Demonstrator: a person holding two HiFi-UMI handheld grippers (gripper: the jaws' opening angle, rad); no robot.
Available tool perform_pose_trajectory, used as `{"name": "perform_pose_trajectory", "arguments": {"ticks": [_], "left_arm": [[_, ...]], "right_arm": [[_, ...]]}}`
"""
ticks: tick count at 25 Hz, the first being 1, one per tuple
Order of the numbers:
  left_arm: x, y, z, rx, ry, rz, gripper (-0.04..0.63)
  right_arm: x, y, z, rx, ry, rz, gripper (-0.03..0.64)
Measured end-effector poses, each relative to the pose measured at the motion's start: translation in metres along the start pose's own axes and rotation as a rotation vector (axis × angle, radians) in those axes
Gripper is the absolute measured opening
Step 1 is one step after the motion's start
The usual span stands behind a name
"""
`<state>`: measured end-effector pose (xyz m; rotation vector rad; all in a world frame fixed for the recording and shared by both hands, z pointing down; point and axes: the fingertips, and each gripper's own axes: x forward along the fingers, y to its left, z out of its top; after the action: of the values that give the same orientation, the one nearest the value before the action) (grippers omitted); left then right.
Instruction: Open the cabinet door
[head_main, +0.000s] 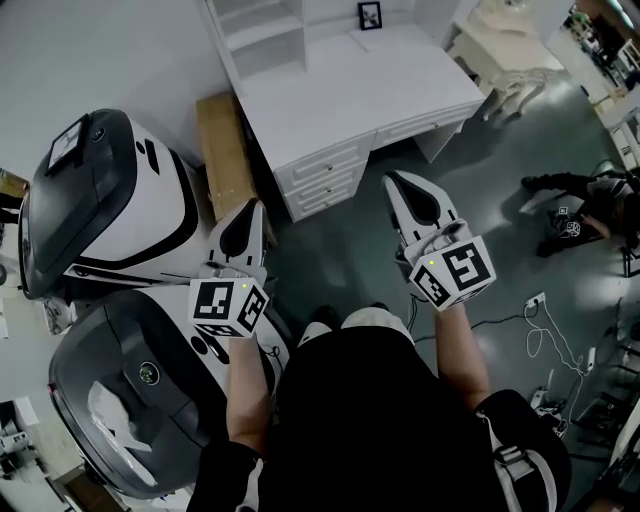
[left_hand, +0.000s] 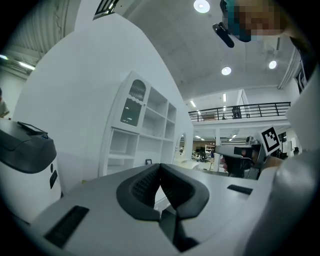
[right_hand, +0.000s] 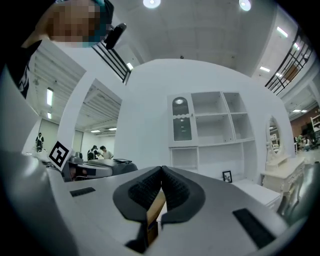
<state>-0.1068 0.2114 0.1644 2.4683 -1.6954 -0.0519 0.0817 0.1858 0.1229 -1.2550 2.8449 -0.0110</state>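
**Both grippers closed and empty, short of the desk**

The left gripper and the right gripper are held level in front of the white desk, apart from it. Each has its jaws pressed together on nothing. The cabinet door, small, arched and glazed, sits closed at the upper left of the shelf unit at the desk's back. A picture frame stands on the desktop. Left of the desk are a wooden board and two white-and-dark machines
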Motion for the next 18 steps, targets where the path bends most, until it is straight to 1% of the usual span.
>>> {"name": "perform_pose_trajectory", "arguments": {"ticks": [4,10,18], "left_arm": [[0.001,-0.003,-0.008,-0.014,0.015,-0.008,0.021],[0.002,-0.002,-0.029,-0.036,0.056,-0.001,0.021],[0.011,0.008,-0.055,-0.069,0.102,0.02,0.021]], "right_arm": [[-0.004,-0.003,-0.011,0.03,0.011,-0.019,0.017],[-0.009,-0.009,-0.035,0.05,0.06,-0.039,0.017],[0.01,-0.013,-0.062,0.084,0.114,-0.044,0.018]]}}
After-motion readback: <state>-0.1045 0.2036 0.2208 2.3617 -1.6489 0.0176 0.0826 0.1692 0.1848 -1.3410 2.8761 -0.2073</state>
